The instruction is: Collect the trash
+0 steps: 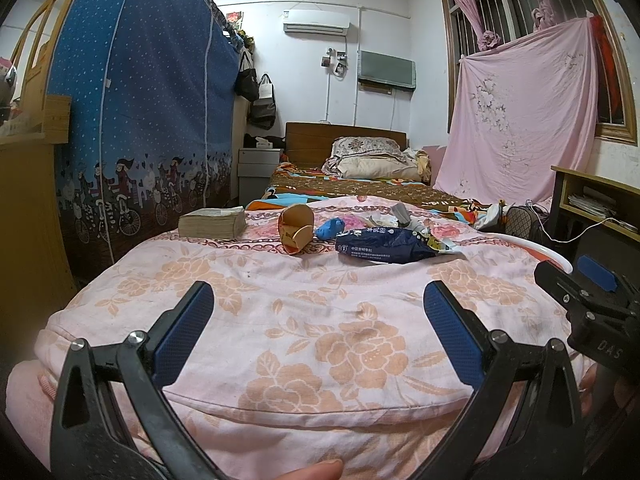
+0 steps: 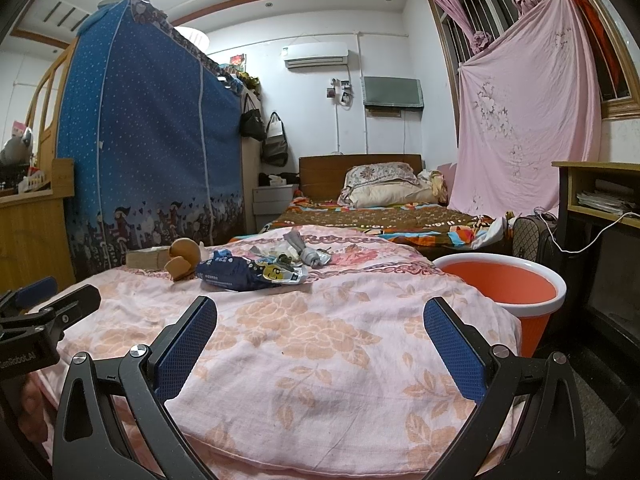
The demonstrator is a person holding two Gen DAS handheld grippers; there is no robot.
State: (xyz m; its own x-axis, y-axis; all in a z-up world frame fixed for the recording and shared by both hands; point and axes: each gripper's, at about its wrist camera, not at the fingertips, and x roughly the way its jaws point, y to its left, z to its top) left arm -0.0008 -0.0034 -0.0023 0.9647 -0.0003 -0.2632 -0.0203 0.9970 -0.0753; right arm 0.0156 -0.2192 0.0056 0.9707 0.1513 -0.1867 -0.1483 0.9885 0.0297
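Trash lies on the far part of a pink floral quilt [image 1: 320, 320]: a dark blue foil bag [image 1: 384, 246], a brown cardboard cup piece [image 1: 295, 229], a small blue crumpled scrap [image 1: 330, 228] and grey-white wrappers [image 1: 404, 216]. The right wrist view shows the blue bag [image 2: 236, 272], the brown piece [image 2: 184, 260] and the grey wrappers [image 2: 308, 254]. An orange bin with a white rim [image 2: 508, 288] stands right of the quilt. My left gripper [image 1: 318, 312] is open and empty over the near quilt. My right gripper [image 2: 320, 320] is open and empty, beside the left one.
A thick book [image 1: 212, 222] lies left of the trash. A blue fabric wardrobe [image 1: 140, 112] stands on the left. A bed with pillows [image 1: 368, 160] lies behind. A desk [image 2: 600, 196] with a white cable and a bag [image 2: 532, 236] stand at the right.
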